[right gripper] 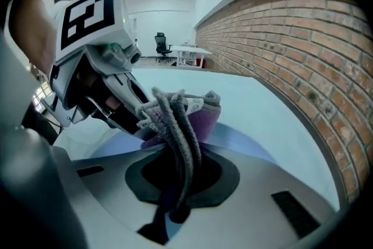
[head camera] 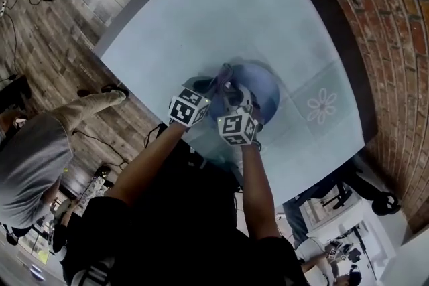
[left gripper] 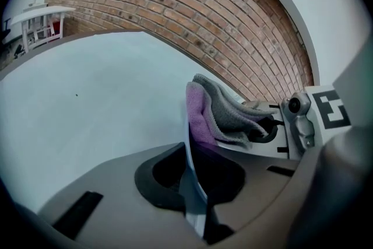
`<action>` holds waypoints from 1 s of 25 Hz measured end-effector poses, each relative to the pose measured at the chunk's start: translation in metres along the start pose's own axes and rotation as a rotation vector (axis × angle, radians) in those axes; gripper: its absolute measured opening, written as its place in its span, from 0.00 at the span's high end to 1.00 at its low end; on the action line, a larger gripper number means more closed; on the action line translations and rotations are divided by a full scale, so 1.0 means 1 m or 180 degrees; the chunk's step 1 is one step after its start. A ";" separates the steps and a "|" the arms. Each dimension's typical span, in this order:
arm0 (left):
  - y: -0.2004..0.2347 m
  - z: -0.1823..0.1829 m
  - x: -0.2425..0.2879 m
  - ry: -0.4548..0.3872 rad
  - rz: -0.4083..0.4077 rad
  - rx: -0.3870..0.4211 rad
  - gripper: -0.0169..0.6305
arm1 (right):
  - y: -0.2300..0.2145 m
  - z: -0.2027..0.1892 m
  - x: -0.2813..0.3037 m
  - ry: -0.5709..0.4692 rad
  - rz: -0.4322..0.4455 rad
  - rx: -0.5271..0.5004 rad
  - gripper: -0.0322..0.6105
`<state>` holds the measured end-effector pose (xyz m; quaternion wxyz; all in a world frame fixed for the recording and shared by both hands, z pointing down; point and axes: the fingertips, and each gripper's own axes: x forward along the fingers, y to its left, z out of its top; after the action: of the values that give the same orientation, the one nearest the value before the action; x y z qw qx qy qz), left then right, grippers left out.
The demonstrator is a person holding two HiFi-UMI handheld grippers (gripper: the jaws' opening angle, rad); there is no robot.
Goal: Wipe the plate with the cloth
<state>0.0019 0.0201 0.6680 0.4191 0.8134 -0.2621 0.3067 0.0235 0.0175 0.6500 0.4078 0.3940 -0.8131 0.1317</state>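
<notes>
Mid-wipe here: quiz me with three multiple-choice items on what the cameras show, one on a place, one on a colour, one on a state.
1. Where is the cloth?
A. lying alone on the table
B. against the plate, in the right gripper
C. on the floor

2. What colour is the plate?
A. red
B. yellow
C. blue

3. How do the jaws of the left gripper stand?
A. shut on the plate's rim
B. wide apart and empty
C. shut on the cloth

Answers:
1 B: the right gripper view shows the cloth between its jaws, lying against the plate.
2 C: it looks blue in the head view.
3 A: the left gripper view shows the rim edge-on between the jaws.
</notes>
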 end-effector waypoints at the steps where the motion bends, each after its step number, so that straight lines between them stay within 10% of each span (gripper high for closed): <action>1: 0.000 0.000 0.000 0.0000 0.0006 0.0005 0.90 | -0.001 0.000 0.001 0.0017 -0.0030 -0.0066 0.86; 25: 0.001 -0.001 -0.001 -0.0042 0.0064 0.0033 0.90 | -0.067 -0.017 -0.002 0.0431 -0.0711 -0.0373 0.86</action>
<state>0.0000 0.0207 0.6679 0.4100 0.8149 -0.2714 0.3068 0.0835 -0.0160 0.6522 0.4962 0.4478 -0.7410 0.0641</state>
